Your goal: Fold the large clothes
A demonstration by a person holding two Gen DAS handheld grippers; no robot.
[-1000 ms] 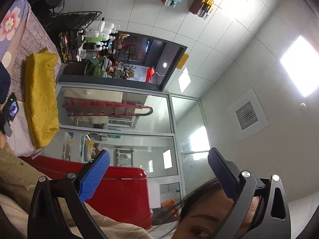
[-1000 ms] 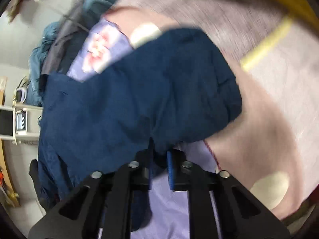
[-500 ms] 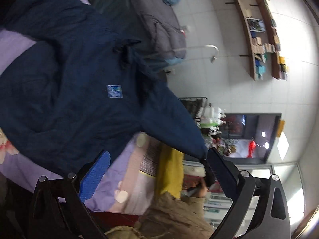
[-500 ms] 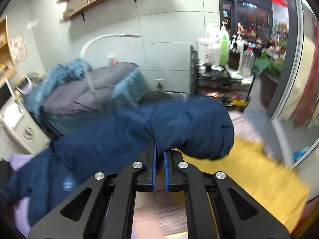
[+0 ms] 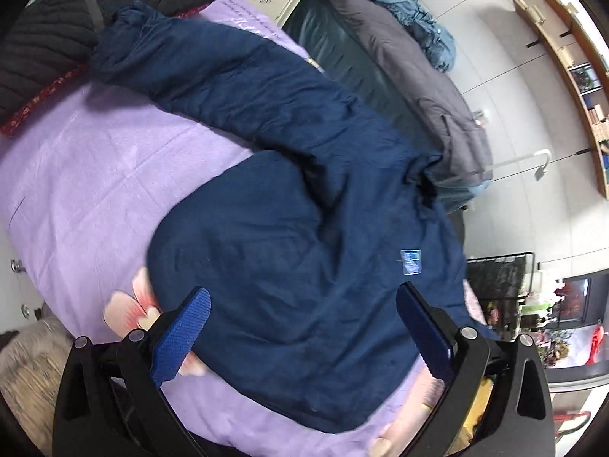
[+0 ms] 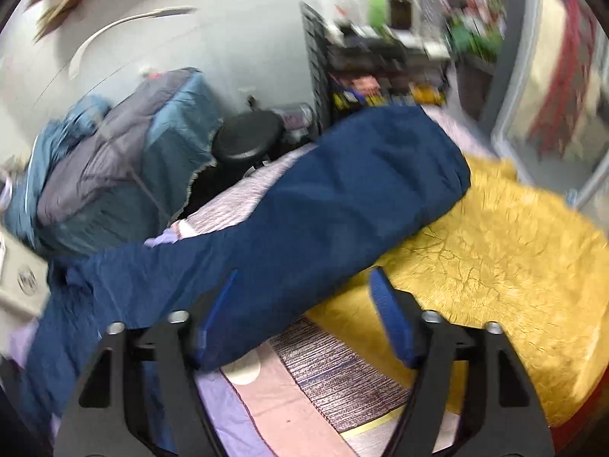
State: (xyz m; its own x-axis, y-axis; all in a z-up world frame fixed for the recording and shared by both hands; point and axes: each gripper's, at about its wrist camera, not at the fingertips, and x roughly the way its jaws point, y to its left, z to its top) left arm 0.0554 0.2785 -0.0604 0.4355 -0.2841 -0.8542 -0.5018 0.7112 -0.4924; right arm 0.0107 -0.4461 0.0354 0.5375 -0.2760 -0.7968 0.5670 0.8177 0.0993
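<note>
A large navy blue jacket (image 5: 289, 228) lies spread on a purple flowered bedsheet (image 5: 87, 175), one sleeve reaching to the upper left. My left gripper (image 5: 304, 327) is open and empty, just above the jacket's lower body. In the right wrist view the jacket's other sleeve (image 6: 342, 190) lies stretched across the bed toward a yellow blanket (image 6: 514, 266). My right gripper (image 6: 304, 312) is open, its fingers either side of the sleeve, not gripping it.
A pile of grey and teal quilts (image 5: 399, 61) sits beyond the bed, also in the right wrist view (image 6: 114, 175). A black knit garment (image 5: 49, 26) lies at the upper left. A black stool (image 6: 247, 141) and a cluttered rack (image 6: 380, 57) stand behind the bed.
My right gripper has opened and let go of the sleeve, which now lies on the bed. My left gripper has swung down from the ceiling to face the jacket.
</note>
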